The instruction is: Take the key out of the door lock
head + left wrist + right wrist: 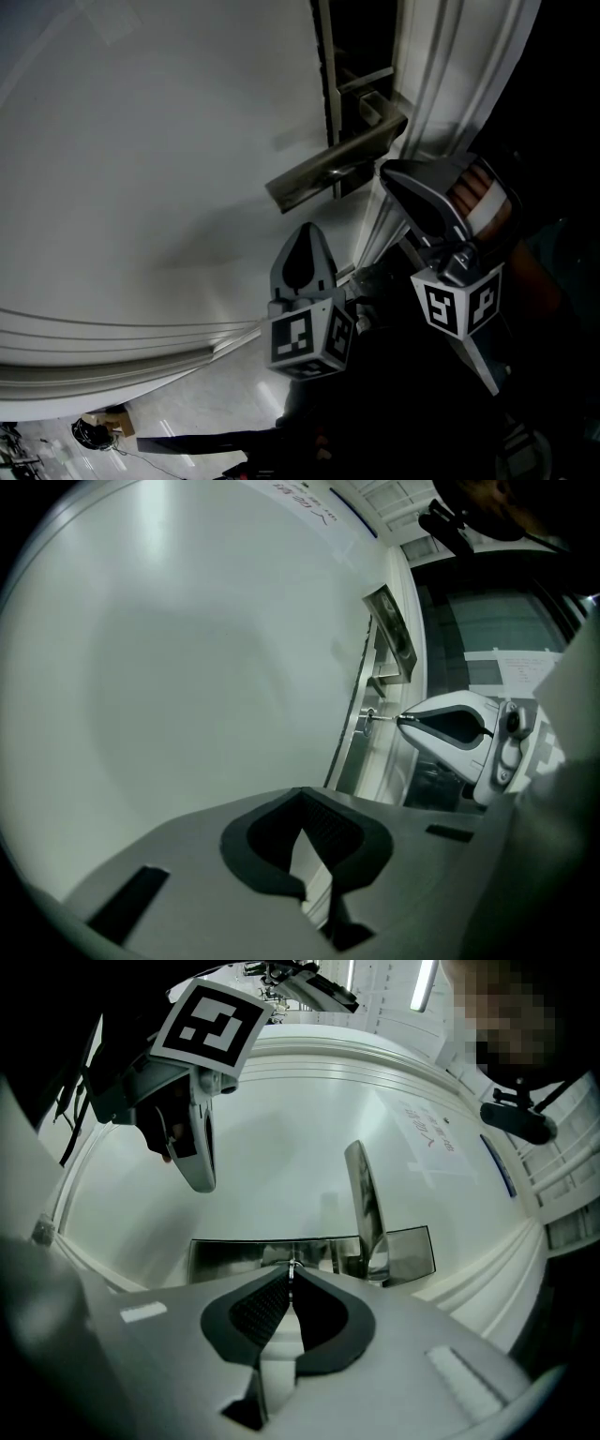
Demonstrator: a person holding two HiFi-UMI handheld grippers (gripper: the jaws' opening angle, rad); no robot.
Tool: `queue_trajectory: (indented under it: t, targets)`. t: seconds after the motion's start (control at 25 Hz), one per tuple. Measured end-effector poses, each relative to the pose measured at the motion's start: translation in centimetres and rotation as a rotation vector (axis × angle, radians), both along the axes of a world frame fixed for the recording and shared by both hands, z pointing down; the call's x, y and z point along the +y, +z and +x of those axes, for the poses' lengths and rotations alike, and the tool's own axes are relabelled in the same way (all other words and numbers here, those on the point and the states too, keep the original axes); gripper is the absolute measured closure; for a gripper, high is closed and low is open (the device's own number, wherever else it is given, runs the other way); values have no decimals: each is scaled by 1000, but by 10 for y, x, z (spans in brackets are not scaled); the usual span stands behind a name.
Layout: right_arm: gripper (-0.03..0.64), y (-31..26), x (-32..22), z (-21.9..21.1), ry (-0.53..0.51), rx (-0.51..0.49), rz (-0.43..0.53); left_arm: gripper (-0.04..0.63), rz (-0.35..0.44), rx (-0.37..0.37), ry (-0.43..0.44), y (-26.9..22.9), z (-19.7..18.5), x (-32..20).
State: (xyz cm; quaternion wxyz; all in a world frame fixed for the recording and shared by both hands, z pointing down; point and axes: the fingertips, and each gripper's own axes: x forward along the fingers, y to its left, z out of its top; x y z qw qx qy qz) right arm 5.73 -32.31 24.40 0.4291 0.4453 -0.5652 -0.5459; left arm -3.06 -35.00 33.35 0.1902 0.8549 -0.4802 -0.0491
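Right gripper view, twelve o'clock: right gripper [292, 1275] clamped on key [292, 1264], left gripper [302, 792] closed empty; likely needs straight pull.

A: Left gripper [307, 230], what does it look like?
B: Grey shell with a black teardrop inlay. The left marker cube [309, 339] is at its 6 o'clock, black squares on white.
A: Right gripper [386, 171]?
B: Same build with a paler shell. The right marker cube [457, 305] is at 5 o'clock. There are two round fasteners [511, 722] at 3 o'clock of the inlay, probably screws.
A: Pads [258, 1312]?
B: Black with fine ribbing. The housing is flat grey, with a slot recess [131, 902] at 7 o'clock.
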Motion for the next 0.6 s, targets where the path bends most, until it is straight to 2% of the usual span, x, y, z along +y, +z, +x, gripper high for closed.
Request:
queue_trajectory:
  t: [0.6]
  targets:
    - [604, 1, 1, 0, 0, 3, -1, 595, 1, 2, 1, 0, 0, 0]
